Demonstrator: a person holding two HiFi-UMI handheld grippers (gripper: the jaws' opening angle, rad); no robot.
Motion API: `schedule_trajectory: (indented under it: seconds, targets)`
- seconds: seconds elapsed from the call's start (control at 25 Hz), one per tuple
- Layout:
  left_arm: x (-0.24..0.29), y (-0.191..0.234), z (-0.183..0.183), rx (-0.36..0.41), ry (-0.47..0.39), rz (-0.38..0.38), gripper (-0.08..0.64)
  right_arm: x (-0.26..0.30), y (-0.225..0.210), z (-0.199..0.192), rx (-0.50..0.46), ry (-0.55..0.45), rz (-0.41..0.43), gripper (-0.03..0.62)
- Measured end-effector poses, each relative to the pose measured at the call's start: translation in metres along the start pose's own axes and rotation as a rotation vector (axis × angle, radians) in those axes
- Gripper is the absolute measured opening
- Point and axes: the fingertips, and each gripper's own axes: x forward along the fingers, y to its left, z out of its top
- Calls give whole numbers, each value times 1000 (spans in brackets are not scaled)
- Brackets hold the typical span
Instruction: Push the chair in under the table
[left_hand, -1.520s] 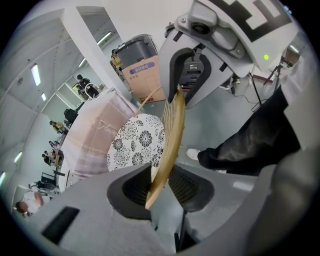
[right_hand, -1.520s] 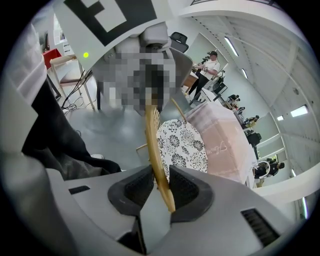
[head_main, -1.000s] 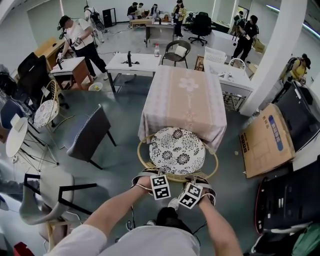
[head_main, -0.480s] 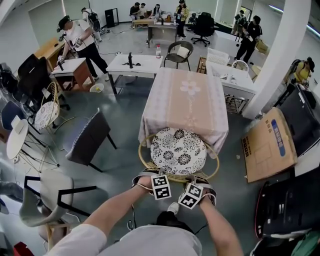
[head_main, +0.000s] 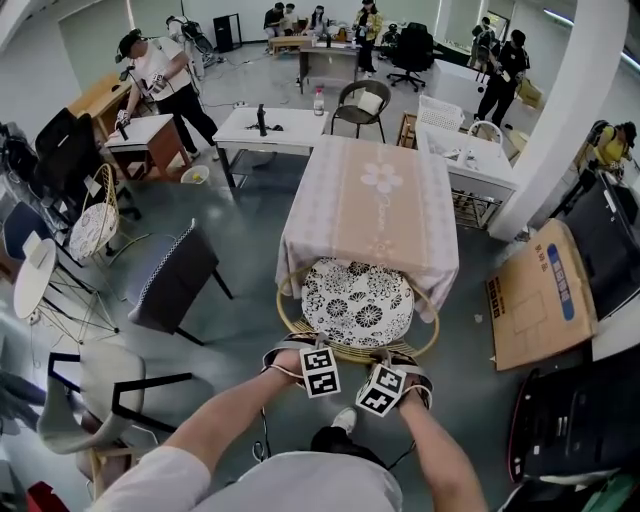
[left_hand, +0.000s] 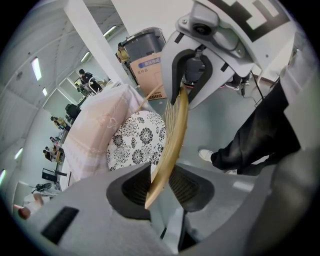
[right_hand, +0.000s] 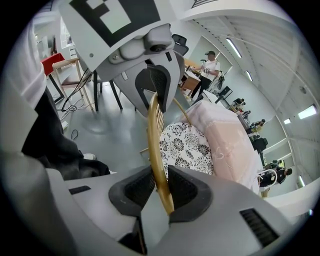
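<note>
Grey floor (head_main: 250, 330) surrounds the cloth-draped table (head_main: 365, 195), at whose near edge the chair (head_main: 357, 300) sits partly tucked, its back rim (left_hand: 172, 135) pinched by the left gripper (left_hand: 160, 186) and right gripper (right_hand: 161, 189); uneven pushing could skew it against a leg or drag the cloth (head_main: 432, 268).

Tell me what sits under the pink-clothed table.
The far edge of the chair's floral cushion lies beneath the tablecloth hem. The hanging cloth hides the table legs and anything deeper.
</note>
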Motion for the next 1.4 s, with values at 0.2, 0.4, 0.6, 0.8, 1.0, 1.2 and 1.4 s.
schedule_trajectory:
  seconds: [0.2, 0.4, 0.6, 0.8, 1.0, 1.2, 1.4]
  targets:
    - [6, 13, 4, -4, 15, 3, 109, 8, -14, -4, 5, -11, 0, 71]
    - [12, 26, 4, -9, 27, 6, 109, 13, -26, -2, 0, -21, 9, 69]
    - [16, 39, 5, -10, 37, 6, 109, 20, -37, 0, -5, -24, 18, 67]
    - [19, 44, 8, -5, 48, -11, 109, 20, -43, 1, -10, -37, 40, 66]
    - [21, 46, 8, 0, 45, -7, 109, 21, -45, 1, -11, -51, 47, 64]
    - [21, 44, 7, 17, 61, -6, 109, 20, -45, 2, 25, -101, 40, 69]
    - [19, 44, 10, -30, 46, 13, 117, 19, -46, -1, 46, -100, 34, 77]
